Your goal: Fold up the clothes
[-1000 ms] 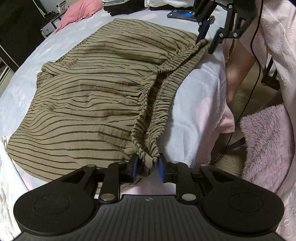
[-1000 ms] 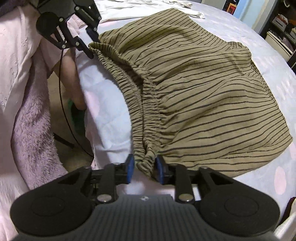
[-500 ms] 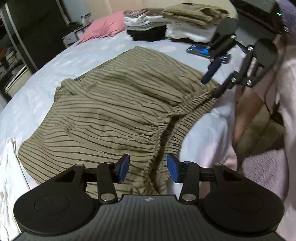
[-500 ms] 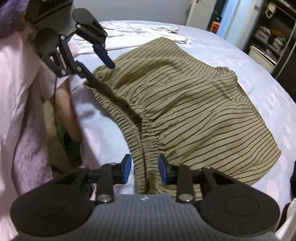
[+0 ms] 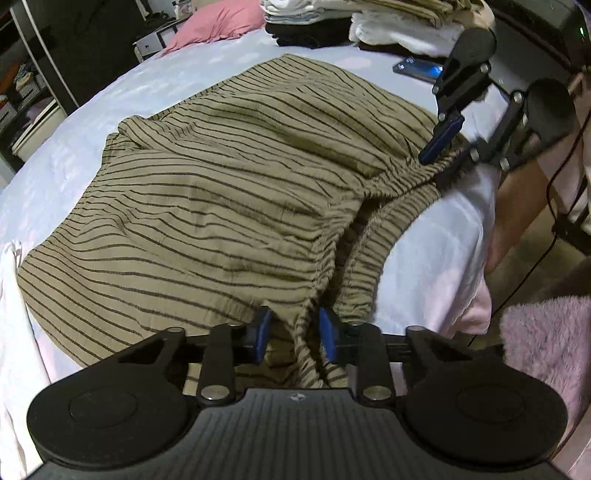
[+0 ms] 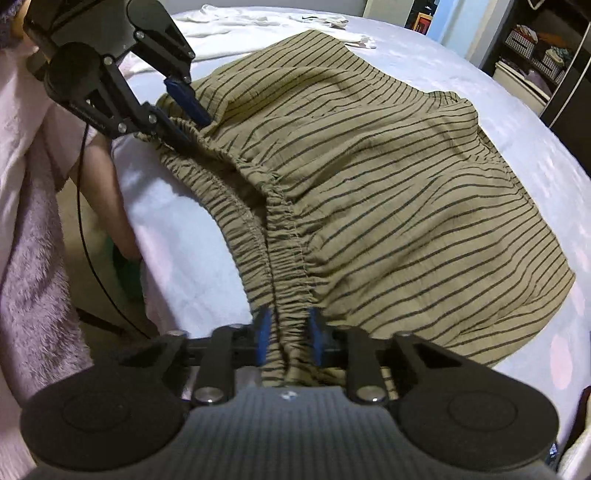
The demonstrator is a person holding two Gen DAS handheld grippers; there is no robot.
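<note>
A tan garment with dark stripes (image 5: pixel 207 192) (image 6: pixel 388 177) lies spread on the pale bed sheet (image 5: pixel 436 251), its gathered elastic waistband (image 5: pixel 373 221) (image 6: pixel 280 229) running along the bed's near edge. My left gripper (image 5: pixel 294 334) is shut on one end of the waistband; it also shows at top left in the right wrist view, left gripper (image 6: pixel 192 127). My right gripper (image 6: pixel 287 339) is shut on the other end and appears at upper right in the left wrist view, right gripper (image 5: pixel 437 166). The band sags between them.
Stacks of folded clothes (image 5: pixel 388 22) and a pink pillow (image 5: pixel 218 22) sit at the far side of the bed, a phone (image 5: pixel 417 68) near them. White garments (image 6: pixel 258 22) lie beyond the striped one. A fluffy pink rug (image 5: pixel 546 347) and a cable (image 6: pixel 92 236) are on the floor.
Both grippers let go of the waistband ends half a second ago, pushed further over the band, and have closed on it again. The waistband now lies slacker and more curved.
</note>
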